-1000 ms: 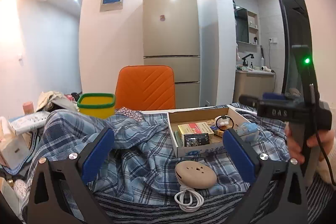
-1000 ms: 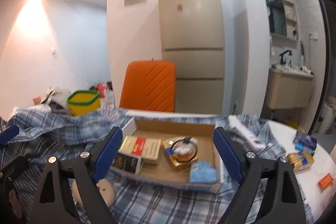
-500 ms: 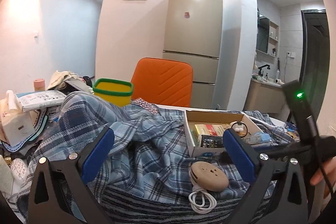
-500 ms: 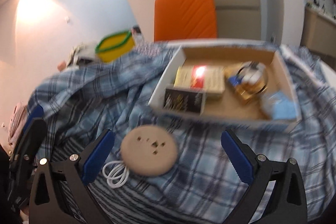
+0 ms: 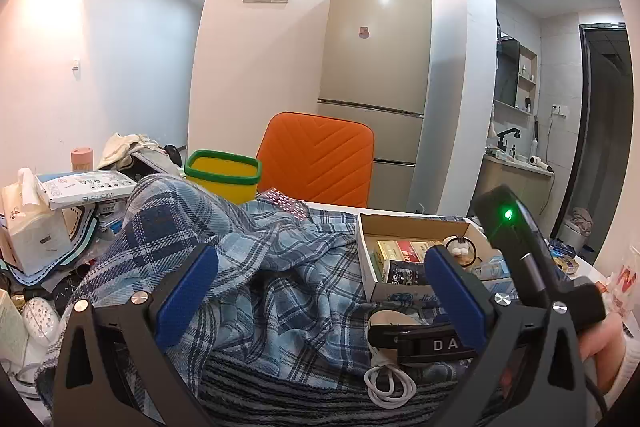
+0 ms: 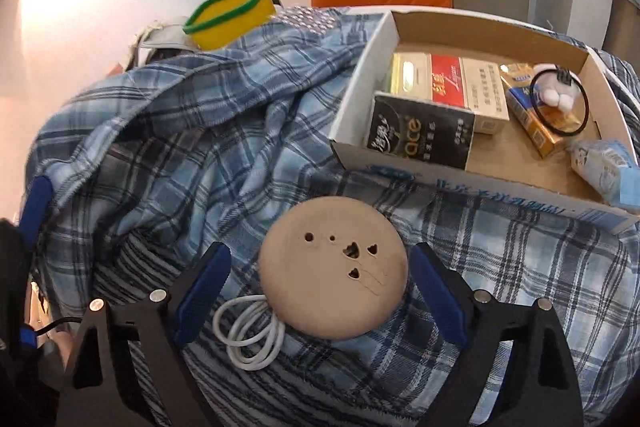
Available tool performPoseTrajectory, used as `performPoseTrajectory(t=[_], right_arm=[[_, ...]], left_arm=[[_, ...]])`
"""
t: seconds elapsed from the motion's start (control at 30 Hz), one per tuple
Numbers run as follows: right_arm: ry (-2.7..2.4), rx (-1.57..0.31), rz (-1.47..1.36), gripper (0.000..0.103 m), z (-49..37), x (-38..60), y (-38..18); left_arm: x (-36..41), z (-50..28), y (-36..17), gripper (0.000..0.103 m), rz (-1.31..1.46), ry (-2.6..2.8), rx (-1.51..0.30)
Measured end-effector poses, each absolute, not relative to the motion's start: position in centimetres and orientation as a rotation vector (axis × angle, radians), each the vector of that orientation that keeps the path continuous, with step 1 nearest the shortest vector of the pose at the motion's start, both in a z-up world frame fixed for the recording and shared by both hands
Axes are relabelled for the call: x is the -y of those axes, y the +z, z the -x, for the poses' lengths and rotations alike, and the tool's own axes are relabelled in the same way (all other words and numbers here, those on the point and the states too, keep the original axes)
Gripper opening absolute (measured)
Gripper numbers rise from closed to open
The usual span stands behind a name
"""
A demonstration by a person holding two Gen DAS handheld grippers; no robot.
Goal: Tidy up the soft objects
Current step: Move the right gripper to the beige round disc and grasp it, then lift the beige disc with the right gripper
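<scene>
My left gripper point(image 5: 320, 287) and right gripper point(image 6: 320, 291) are black frames with blue pads point(image 6: 202, 297) and silver screws point(image 6: 157, 295). Beside the box point(image 5: 400, 223), the right handle shows a green light point(image 5: 508, 214), "DA" lettering and a black cable.

Left view level, right tilted down; both share plaid blanket point(image 5: 256, 267).

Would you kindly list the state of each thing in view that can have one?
Plaid blanket: crumpled, spread under the box and disc.
Cardboard box: open-topped, holding packets.
Beige round disc: flat on the blanket, between the right tongs' pads, not pressed.
White cable: coiled beside the disc.
Right tongs: closing.
Left tongs: open, empty.
</scene>
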State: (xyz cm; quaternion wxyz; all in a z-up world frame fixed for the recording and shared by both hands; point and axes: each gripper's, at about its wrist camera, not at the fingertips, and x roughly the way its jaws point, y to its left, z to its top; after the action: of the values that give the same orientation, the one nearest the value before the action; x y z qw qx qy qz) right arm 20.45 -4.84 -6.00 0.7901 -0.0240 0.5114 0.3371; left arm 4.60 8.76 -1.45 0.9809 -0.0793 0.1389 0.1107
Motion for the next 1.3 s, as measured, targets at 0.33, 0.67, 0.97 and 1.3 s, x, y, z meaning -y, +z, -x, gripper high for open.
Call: performPoseTrajectory(t=[0.33,0.67,0.97,1.3], right_arm=[[0.746,-1.169,0.016,0.092,-21.3,5.1,-7.8],[0.744,-1.137,0.006,0.083,-21.0,6.3,-7.0],[0.727,-1.100,-0.010,0.078,-20.9,9.9,-4.8],[0.762,-1.148,0.021,0.079,-20.7,8.5,-6.8]], left_arm=[[-8.6,-4.8,-1.5,0.103,0.157,0.218,-0.297],[-8.6,-5.0,-1.5,0.103,0.157,0.215,-0.300],[-8.4,-5.1,-1.5,0.103,0.149,0.212,-0.303],[-8.7,-5.2,-1.6,0.103,0.154,0.210,-0.306]])
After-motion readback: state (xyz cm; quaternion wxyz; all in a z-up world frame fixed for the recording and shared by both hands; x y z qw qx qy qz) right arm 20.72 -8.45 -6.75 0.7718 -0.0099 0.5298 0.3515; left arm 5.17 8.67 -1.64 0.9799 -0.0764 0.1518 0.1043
